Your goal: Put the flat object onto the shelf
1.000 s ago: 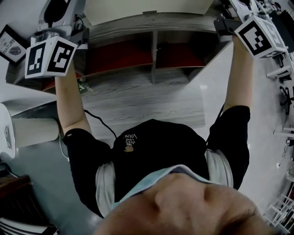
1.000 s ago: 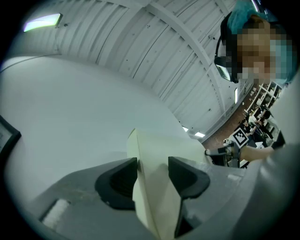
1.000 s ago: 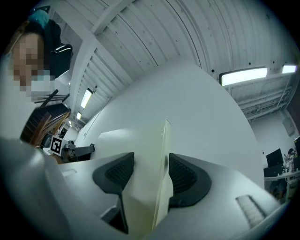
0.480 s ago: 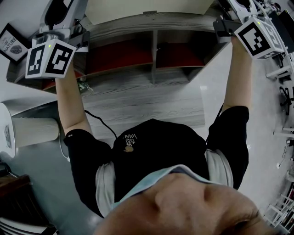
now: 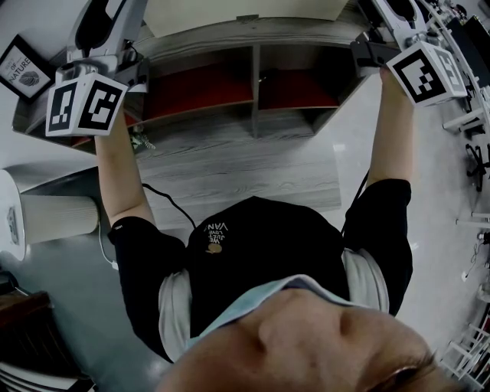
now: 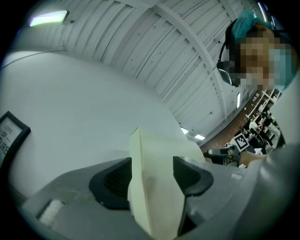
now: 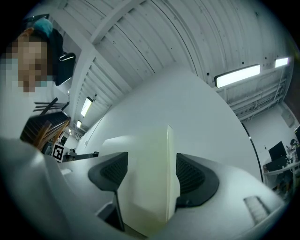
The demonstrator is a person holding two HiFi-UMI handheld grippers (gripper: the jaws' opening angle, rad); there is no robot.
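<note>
Hardly anything has shifted in the last second. Both arms stay raised, and only the jaws have been opening, with the board [image 5: 245, 9] between them. The left gripper [image 6: 152, 176] and right gripper [image 7: 151, 176] both point up and forward at the wall [image 6: 70, 108], one at each end of the board. The bare forearms stretch straight out from black sleeves.

Each pair of jaws now stands wide. In the left gripper view the board's thin edge lies next to the left pad [image 6: 115, 180], and the other pad stands off from that edge. The right gripper view mirrors this, with the edge beside the right pad [image 7: 192, 178]. Whether those near pads touch the board I cannot tell.

The board stands along the top plank of the shelf [image 5: 230, 40], and its lower edge meets the plank as far as the head view shows. Below are two red compartments [image 5: 203, 92] split by a divider, then a grey wooden base [image 5: 230, 168]. A framed picture [image 5: 23, 67] sits by the shelf's left end. A white cylinder [image 5: 57, 218] lies lower left, and a black cable [image 5: 164, 207] runs beside the left arm.

The head view cuts off most of the board at its top edge. The marker cubes hide both hands, and the person's own chest and chin fill the lower half.
</note>
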